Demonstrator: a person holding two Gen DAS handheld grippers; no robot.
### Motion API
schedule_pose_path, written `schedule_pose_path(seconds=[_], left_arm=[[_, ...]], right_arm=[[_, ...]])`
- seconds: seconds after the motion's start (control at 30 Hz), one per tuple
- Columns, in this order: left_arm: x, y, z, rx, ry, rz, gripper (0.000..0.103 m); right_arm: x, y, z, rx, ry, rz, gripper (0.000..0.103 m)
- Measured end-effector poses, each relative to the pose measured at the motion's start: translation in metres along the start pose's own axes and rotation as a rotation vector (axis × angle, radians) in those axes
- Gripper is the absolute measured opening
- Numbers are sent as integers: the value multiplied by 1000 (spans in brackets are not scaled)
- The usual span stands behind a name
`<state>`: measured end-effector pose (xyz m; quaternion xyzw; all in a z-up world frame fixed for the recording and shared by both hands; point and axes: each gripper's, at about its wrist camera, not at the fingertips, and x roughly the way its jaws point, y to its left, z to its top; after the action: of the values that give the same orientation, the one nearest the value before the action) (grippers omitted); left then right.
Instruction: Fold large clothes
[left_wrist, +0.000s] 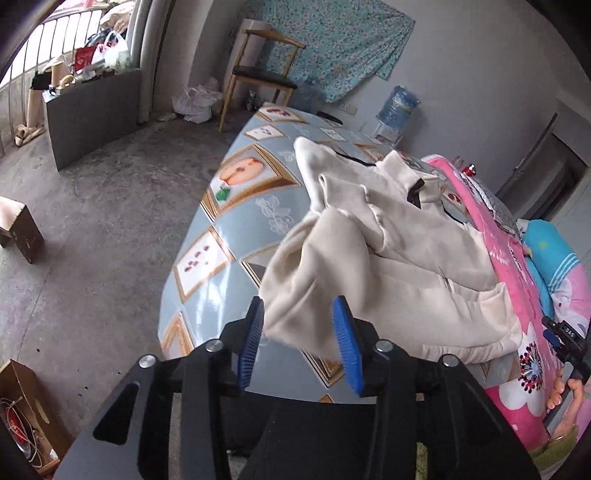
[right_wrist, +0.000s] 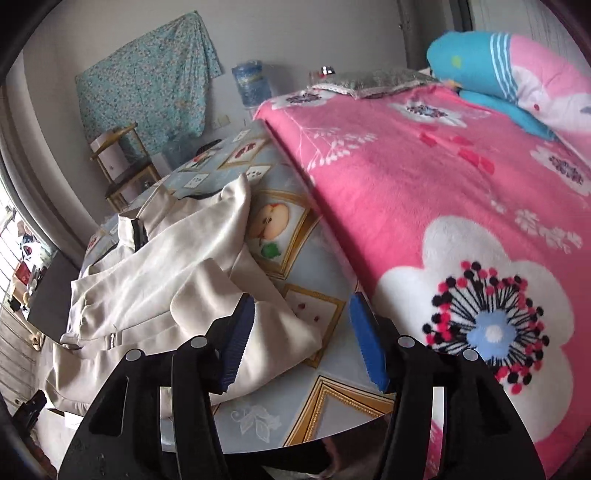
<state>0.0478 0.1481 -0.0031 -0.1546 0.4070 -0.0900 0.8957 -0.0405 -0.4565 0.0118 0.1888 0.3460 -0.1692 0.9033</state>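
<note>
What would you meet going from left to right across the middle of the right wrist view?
Cream jacket → patterned table → pink flowered blanket.

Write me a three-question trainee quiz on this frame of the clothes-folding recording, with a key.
1. True or false: the cream jacket lies folded flat on the pink floral blanket.
2. What is between the left gripper jaws? A) a fold of the jacket B) a plastic bag C) nothing
3. Fill in: the right gripper jaws stand ____, with bare patterned tablecloth and a jacket edge between them.

Key:
1. False: it lies rumpled on the tablecloth, beside the blanket.
2. A; whether the pads press on it is not clear.
3. open
</note>
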Motion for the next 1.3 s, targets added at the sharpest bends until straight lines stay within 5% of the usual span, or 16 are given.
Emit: schedule_pose_path(seconds=[0.17,0.37,0.63,0.73,0.8,0.87,1.07,1.17,1.23,1.3], left_arm=[[0,6,18,0,-39,23,42],[36,-46,37,147,28,-24,42],[97,-86,27,359,120,94,42],[105,-83,23,387,103,132,33],[103,-82,21,409,77,154,15],[99,-81,22,408,57,154,6],[58,-86,28,396,-89,125,5],[55,-87,33,391,-110,109,5],[60,-87,33,391,-98,113,5],[64,-85,32,386,-91,112,5]], right_arm=[[13,49,3,-129,63,151,60],[54,163,-30,-456,279,387,60],[85,236,-72,-787,359,382,55],[92,240,-86,-857,377,348,37],[86,239,-89,-876,345,341,6],[76,239,-90,-886,288,308,0],[37,241,-64,-839,70,264,0],[41,245,-55,-790,102,332,1],[56,246,-55,-742,204,413,10],[69,247,-59,-739,265,432,52]])
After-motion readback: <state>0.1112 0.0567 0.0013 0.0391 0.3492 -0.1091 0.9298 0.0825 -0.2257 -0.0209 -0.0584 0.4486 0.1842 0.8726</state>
